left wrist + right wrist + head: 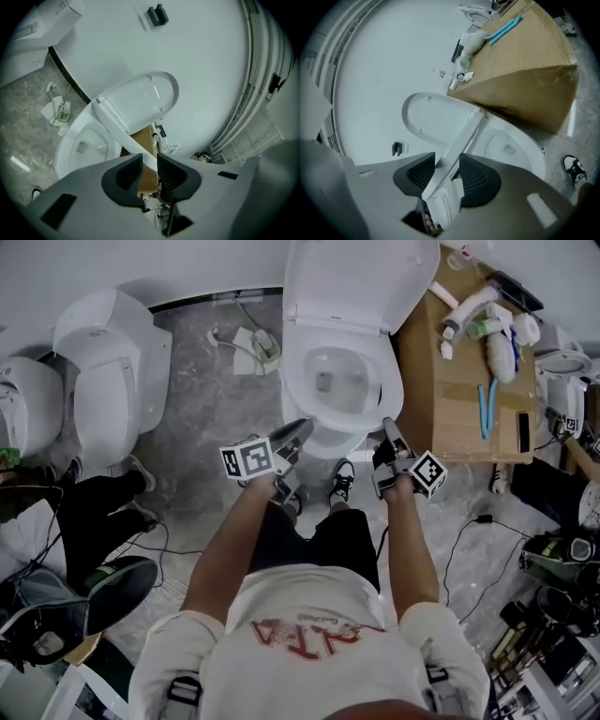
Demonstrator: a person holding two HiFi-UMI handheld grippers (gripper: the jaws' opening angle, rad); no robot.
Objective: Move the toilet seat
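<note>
A white toilet stands in front of me with its lid tipped up against the wall. Its seat lies over the bowl, and I hold the seat's front at both sides. My left gripper is shut on the seat's left front edge, and in the left gripper view the thin white seat runs from the hinge down between the jaws of my left gripper. My right gripper grips the right front edge. In the right gripper view, my right gripper has its pads closed on the seat.
A cardboard box with bottles and blue tools stands right of the toilet. Two more white toilets stand at left. A person in black sits at left, and cables trail on the marble floor. Gear clutters the right edge.
</note>
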